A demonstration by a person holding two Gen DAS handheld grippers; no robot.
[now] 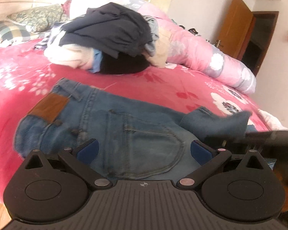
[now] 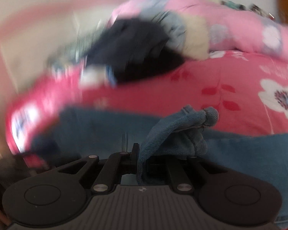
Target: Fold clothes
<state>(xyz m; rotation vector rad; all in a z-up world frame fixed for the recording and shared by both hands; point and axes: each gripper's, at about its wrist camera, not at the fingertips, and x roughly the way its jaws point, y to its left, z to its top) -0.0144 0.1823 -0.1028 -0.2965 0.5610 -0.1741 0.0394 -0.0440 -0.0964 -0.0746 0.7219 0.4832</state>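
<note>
Blue jeans (image 1: 136, 134) lie flat on the pink flowered bedsheet (image 1: 163, 88), back pocket and brown waist patch facing up. My left gripper (image 1: 144, 150) hovers open just above the seat of the jeans, its blue pads (image 1: 88, 149) wide apart with nothing between them. My right gripper (image 2: 142, 153) is shut on a bunched fold of the jeans' denim (image 2: 178, 130), which rises out of its closed fingers. In the left wrist view that lifted denim end (image 1: 217, 118) shows at the right, with the blurred dark right gripper (image 1: 268, 136) beside it.
A heap of unfolded clothes (image 1: 109, 36), dark on top, sits further back on the bed, also in the blurred right wrist view (image 2: 140, 44). A rolled pink quilt (image 1: 201, 49) lies along the right. Pillows (image 1: 9, 32) lie at the far left; a wooden door (image 1: 234, 28) stands open.
</note>
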